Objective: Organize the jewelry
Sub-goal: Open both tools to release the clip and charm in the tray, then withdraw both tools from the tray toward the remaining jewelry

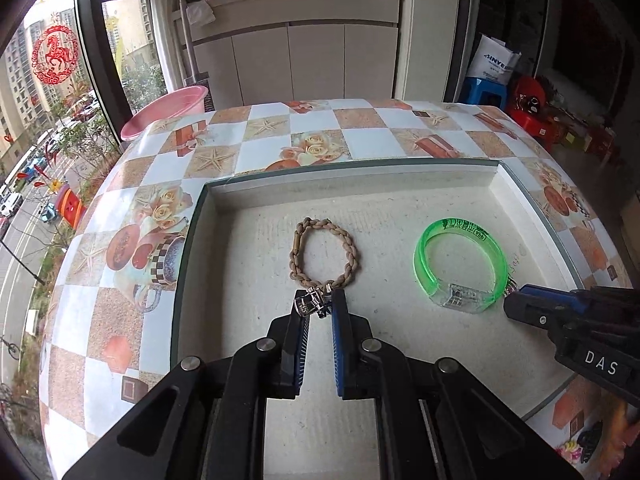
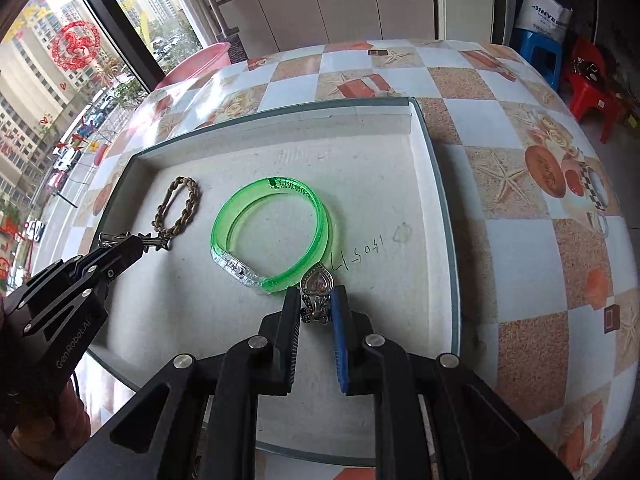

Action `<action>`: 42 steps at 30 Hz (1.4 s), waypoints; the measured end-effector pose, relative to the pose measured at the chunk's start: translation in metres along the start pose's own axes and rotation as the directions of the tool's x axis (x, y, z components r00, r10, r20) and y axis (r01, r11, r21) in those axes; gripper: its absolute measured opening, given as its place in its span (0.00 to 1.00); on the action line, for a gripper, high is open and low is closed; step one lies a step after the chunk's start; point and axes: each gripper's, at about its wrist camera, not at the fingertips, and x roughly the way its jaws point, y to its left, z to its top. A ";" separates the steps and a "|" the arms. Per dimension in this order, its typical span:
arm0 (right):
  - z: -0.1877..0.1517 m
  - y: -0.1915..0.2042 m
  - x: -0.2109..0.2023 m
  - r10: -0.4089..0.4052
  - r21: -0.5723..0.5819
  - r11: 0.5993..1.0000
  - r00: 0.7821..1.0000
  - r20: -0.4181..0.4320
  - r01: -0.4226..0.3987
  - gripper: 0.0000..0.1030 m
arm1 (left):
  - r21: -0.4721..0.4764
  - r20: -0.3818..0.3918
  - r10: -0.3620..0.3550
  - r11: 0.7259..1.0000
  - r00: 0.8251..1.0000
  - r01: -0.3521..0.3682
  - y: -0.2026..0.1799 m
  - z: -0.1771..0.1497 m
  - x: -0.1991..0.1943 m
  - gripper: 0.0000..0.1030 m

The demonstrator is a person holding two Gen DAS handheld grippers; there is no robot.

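A shallow white tray [image 1: 360, 188] [image 2: 280, 128] lies on the patterned table. On its floor are a brown braided bracelet [image 1: 324, 254] [image 2: 178, 208] and a clear green bangle [image 1: 460, 264] [image 2: 276, 236]. My left gripper [image 1: 320, 300] [image 2: 136, 244] is shut on a small silver clip-like piece [image 1: 308, 302] that touches the braided bracelet's near end; I cannot tell if the two are joined. My right gripper [image 2: 317, 294] [image 1: 516, 296] is shut on a silver heart-shaped pendant [image 2: 318, 282], low over the tray floor beside the bangle's near edge.
The table wears a checkered cloth [image 1: 260, 128] with roses and starfish. A pink basin [image 1: 168, 112] sits past its far left corner by the window. Cabinets stand behind, and blue and red stools [image 2: 560, 64] at the far right. Handwriting [image 2: 356, 254] marks the tray floor.
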 end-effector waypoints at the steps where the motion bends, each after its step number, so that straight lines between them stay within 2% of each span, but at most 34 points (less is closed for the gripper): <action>1: 0.000 0.000 0.000 0.000 0.000 1.000 1.000 0.003 0.000 0.17 | 0.007 0.005 0.008 1.000 1.000 -0.008 -0.001 -0.001 -0.001 0.21; 4: -0.002 0.000 -0.001 0.006 -0.002 1.000 1.000 0.005 -0.006 0.18 | 0.012 -0.003 0.019 1.000 1.000 -0.019 -0.003 -0.004 0.000 0.22; 6: -0.002 0.000 -0.001 0.026 0.002 1.000 1.000 0.003 -0.026 0.29 | -0.005 0.001 0.028 1.000 1.000 -0.028 -0.002 -0.005 -0.002 0.22; 7: -0.002 0.000 -0.002 0.030 0.009 1.000 1.000 0.005 -0.030 0.41 | -0.011 0.001 0.034 0.999 0.999 -0.034 -0.001 -0.005 -0.002 0.22; 8: -0.001 0.001 -0.003 0.034 0.010 0.999 0.999 0.011 -0.034 0.46 | -0.016 -0.001 0.039 0.999 0.999 -0.039 0.000 -0.006 -0.002 0.22; 13: 0.001 0.003 -0.014 0.063 0.031 0.997 0.997 0.039 -0.064 0.51 | -0.019 -0.006 0.045 0.999 0.999 -0.045 0.003 -0.007 -0.006 0.22; 17: 0.003 0.001 -0.028 0.101 0.067 0.992 0.992 0.071 -0.106 0.64 | -0.017 0.003 0.047 0.999 0.999 -0.047 0.003 -0.005 -0.010 0.22; 24: 0.004 -0.005 -0.053 0.116 0.102 0.986 0.984 0.138 -0.131 0.66 | -0.032 0.012 0.038 0.999 0.999 -0.038 0.002 -0.001 -0.014 0.23; 25: 0.004 -0.006 -0.057 0.110 0.100 0.987 0.983 0.146 -0.125 0.66 | -0.031 0.013 0.040 0.999 0.999 -0.040 0.002 -0.001 -0.015 0.52; 26: 0.003 -0.007 -0.060 0.105 0.098 0.988 0.983 0.153 -0.121 0.66 | -0.036 0.018 0.048 0.998 0.999 -0.047 0.002 0.000 -0.016 1.00; 28: 0.003 -0.009 -0.065 0.105 0.101 0.987 0.981 0.161 -0.122 0.67 | -0.051 0.083 0.084 0.996 0.993 -0.080 0.002 0.000 -0.026 1.00; 34: 0.000 -0.015 -0.072 0.103 0.112 0.986 0.981 0.167 -0.122 0.67 | -0.038 0.108 0.077 0.997 0.991 -0.073 -0.002 0.007 -0.038 1.00; 36: -0.002 -0.015 -0.073 0.104 0.112 0.986 0.980 0.167 -0.124 0.71 | -0.040 0.117 0.079 0.996 0.990 -0.075 -0.001 0.007 -0.043 1.00; 37: -0.004 -0.015 -0.074 0.105 0.111 0.986 0.980 0.169 -0.125 0.80 | -0.041 0.121 0.080 0.996 0.989 -0.076 -0.001 0.007 -0.045 1.00; 42: -0.012 -0.013 -0.080 0.128 0.112 0.982 0.977 0.171 -0.149 0.83 | -0.048 0.129 0.066 0.997 0.989 -0.060 0.005 0.003 -0.061 1.00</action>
